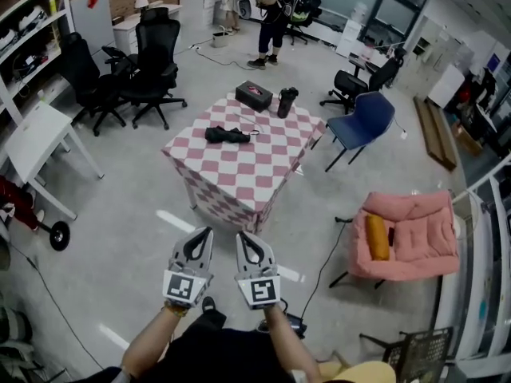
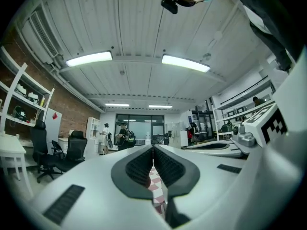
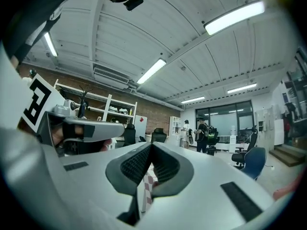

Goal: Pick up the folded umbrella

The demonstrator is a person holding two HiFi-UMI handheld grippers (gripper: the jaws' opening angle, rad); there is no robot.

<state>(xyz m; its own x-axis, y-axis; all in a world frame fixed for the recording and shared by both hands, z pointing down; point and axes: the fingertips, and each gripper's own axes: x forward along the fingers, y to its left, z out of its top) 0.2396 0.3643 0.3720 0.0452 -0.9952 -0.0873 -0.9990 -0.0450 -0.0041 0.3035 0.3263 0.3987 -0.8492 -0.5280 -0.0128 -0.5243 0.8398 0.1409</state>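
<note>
the left gripper [image 1: 206, 234] and the right gripper [image 1: 242, 238] are sitting nearest, side by side just ahead of the person's forearms, both pointing toward the table [image 1: 239, 178].

1. jaw state: each gripper's 2 jaws are pressing tip to tip, fully closed, and are gripping nothing. only the checked cloth is showing through the slit behind the pads.
2. target location: the folded umbrella [image 1: 227, 135] is lying flat on the red-and-white checked table, left of centre and well apart from both grippers. a black box [image 1: 254, 96] and an upright black cylinder [image 1: 286, 101] are standing near the far edge, clear of it.
3. handling, as judged: the umbrella is looking light, with a stiff core under soft, loose fabric that is likely to be giving and sliding under the pads. what looks like a thin strap is trailing from its right end.
4. grip point, as advised: the jaws are needing to spread first, then close across the middle of the bundle, square to its long axis, not on the strap or a loose fold.
</note>
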